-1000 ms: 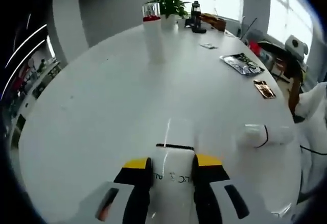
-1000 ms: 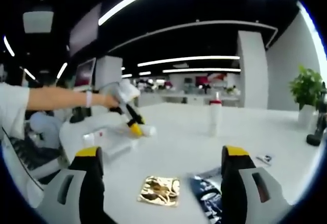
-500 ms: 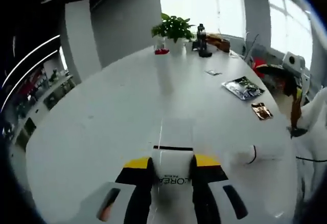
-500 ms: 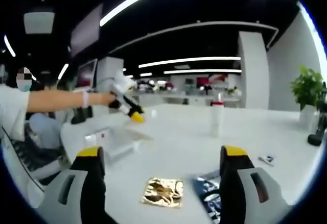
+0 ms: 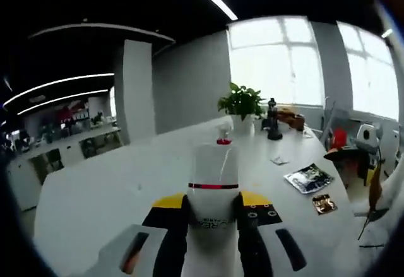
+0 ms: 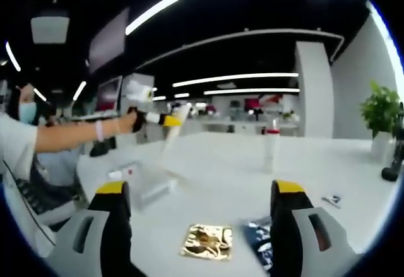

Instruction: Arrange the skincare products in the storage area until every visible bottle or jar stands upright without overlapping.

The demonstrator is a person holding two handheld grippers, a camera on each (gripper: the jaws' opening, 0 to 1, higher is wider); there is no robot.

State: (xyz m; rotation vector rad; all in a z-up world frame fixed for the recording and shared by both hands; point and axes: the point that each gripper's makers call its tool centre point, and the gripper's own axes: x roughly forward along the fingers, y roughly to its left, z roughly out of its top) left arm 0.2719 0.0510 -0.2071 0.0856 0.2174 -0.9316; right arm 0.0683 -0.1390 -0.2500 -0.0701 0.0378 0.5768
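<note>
Left gripper (image 5: 213, 209) was clamped on a white bottle with a black band (image 5: 214, 182), yellow-tipped jaws pressed against its sides, label text between them too blurred to read. In the right gripper view that same gripper (image 6: 165, 120) sat out at the end of the person's outstretched arm (image 6: 76, 135), raised above the white table (image 6: 214, 182), the white bottle (image 6: 175, 118) sticking out of it at a tilt, clear of the tabletop. Right gripper (image 6: 199, 196) was empty, jaws spread wide, hovering above the table edge. Between those jaws, on the table: a gold foil sachet (image 6: 207, 241) and just right of it a dark printed sachet (image 6: 262, 239), both flat. Second white bottle with a red cap (image 6: 272, 143) stood upright farther back on the table, well apart from the held one; in the left gripper view only its red top (image 5: 223, 141) peeked over the held bottle. Left gripper view also had the dark sachet (image 5: 308, 178) and gold sachet (image 5: 324, 204) to the right, a potted plant (image 5: 242, 103) and a dark bottle (image 5: 273, 117) at the far end by the windows. A white tray-like item (image 6: 142, 179) lay near the person, detail unclear.
</note>
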